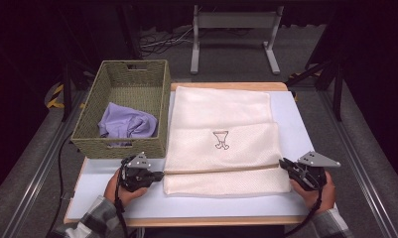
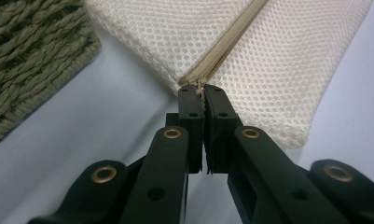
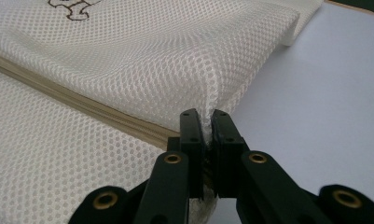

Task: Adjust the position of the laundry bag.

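A cream mesh laundry bag lies flat on the white table, with a small brown emblem at its middle and a tan zipper band across its near part. My left gripper is shut on the bag's left edge at the zipper's end. In the left gripper view its jaws pinch the zipper tip of the mesh laundry bag. My right gripper is shut on the bag's right edge. In the right gripper view a fold of mesh is squeezed between the jaws, beside the zipper band.
A woven green basket stands at the table's left, just beyond the left gripper, with a crumpled lilac cloth inside. Its woven wall is close to the left jaws. Bare table lies along the near edge.
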The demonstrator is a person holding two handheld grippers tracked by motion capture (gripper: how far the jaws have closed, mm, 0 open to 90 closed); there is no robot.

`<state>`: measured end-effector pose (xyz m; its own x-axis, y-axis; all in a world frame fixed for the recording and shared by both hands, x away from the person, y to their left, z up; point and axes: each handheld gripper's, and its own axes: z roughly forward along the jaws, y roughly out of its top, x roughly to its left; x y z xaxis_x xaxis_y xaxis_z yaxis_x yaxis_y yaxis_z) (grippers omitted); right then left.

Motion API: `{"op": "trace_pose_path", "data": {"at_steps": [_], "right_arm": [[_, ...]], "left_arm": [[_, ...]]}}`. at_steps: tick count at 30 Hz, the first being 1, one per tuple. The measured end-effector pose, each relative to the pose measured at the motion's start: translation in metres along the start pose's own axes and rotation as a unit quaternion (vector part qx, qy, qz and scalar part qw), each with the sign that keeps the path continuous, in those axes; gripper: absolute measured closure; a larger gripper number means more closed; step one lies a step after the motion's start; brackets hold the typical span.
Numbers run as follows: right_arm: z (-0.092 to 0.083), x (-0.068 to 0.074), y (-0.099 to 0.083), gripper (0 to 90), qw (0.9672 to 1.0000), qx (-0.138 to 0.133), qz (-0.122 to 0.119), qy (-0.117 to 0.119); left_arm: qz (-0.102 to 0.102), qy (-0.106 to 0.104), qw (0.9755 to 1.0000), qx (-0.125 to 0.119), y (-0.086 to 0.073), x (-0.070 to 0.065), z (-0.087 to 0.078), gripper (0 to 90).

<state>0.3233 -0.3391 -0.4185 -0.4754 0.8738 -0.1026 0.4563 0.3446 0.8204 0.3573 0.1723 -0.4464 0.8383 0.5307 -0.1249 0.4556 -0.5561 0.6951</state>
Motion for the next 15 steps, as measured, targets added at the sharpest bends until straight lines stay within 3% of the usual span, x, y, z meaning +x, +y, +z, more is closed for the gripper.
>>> {"op": "trace_pose_path", "data": {"at_steps": [4, 11, 15], "right_arm": [[-0.0005, 0.0015, 0.0006, 85.4, 1.0000, -0.001, -0.002, 0.000], [0.0002, -0.0004, -0.0030, 83.9, 0.9999, -0.003, -0.003, 0.013], [-0.0009, -0.0014, -0.0056, 76.1, 0.9999, -0.004, -0.001, 0.015]], "left_arm": [[0.001, 0.000, 1.0000, -0.007, -0.0021, 0.0009, -0.0003, 87.2], [0.030, 0.016, 0.9994, -0.009, -0.0035, -0.0036, 0.0013, 86.7], [0.037, 0.025, 0.9988, -0.021, -0.0059, -0.0046, -0.0023, 83.0]]}}
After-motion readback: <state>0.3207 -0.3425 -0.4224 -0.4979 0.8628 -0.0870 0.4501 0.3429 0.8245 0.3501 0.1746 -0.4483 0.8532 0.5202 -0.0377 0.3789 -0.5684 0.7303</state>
